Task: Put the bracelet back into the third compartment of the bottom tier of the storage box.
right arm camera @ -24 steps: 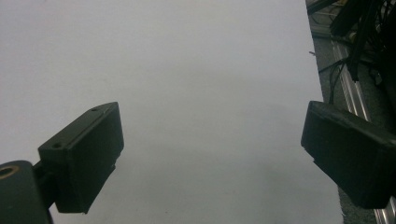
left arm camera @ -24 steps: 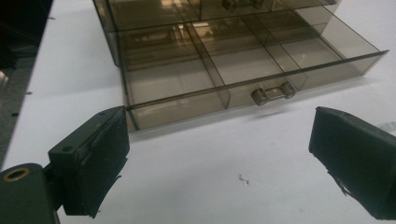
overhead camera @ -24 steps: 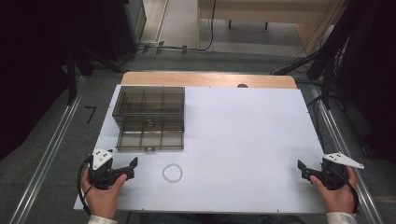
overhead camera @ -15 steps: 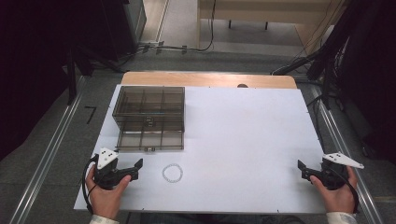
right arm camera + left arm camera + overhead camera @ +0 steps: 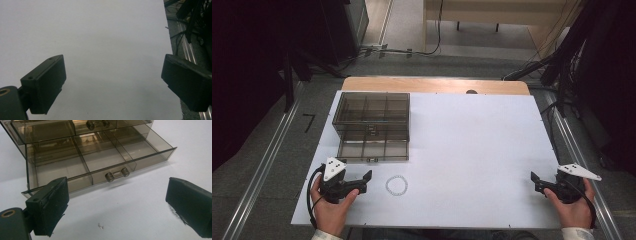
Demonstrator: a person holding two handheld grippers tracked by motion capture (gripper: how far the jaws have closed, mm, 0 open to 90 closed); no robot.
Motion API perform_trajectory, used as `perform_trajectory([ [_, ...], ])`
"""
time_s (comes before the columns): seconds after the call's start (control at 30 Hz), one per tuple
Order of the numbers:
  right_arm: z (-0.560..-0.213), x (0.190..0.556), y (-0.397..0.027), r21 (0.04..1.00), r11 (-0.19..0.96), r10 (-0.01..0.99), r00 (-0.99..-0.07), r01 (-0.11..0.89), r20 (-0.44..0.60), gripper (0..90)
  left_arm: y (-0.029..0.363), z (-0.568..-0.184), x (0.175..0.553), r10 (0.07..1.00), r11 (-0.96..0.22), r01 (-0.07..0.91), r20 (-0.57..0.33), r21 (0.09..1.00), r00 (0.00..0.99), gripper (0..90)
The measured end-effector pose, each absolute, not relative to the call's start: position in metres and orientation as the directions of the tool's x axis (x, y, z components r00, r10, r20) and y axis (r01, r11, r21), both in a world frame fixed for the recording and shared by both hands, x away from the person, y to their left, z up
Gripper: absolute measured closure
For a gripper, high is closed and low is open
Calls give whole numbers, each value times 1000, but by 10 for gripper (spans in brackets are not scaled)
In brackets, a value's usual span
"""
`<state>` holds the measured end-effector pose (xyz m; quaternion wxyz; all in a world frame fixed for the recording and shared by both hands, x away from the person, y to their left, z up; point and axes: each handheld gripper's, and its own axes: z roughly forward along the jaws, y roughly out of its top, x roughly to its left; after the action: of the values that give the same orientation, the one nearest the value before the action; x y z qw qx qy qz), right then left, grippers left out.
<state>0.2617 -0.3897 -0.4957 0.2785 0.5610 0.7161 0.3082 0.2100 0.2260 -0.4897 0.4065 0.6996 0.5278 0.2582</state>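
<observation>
A smoky see-through drawer box (image 5: 371, 125) stands at the table's left, its bottom drawer (image 5: 100, 162) pulled out, divided into compartments that look bare, with a small bar handle (image 5: 117, 174). A white beaded ring (image 5: 396, 185) lies flat on the white table (image 5: 472, 145) just in front of the box. My left gripper (image 5: 364, 182) is open, a little left of the ring, and points toward it. In the left gripper view the left gripper (image 5: 120, 207) faces the drawer front with nothing between its jaws. My right gripper (image 5: 537, 183) rests open at the front right, and the right gripper (image 5: 112, 85) holds nothing.
The white sheet ends close to the person's hands at the front and by a metal rail (image 5: 579, 165) at the right. A wooden strip (image 5: 432, 85) borders the far edge. Dark cables (image 5: 190, 22) lie on the floor beyond the right edge.
The left hand and its gripper have shifted slightly right, closer to the ring. The right gripper, ring and box have stayed put.
</observation>
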Motion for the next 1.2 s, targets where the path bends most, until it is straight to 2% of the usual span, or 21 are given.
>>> perform_trajectory([
  [1.2,-494,260,-389,761,179,975,-215,623,-53,46,209,-493,215,923,-179,546,-53,819,382,65],
])
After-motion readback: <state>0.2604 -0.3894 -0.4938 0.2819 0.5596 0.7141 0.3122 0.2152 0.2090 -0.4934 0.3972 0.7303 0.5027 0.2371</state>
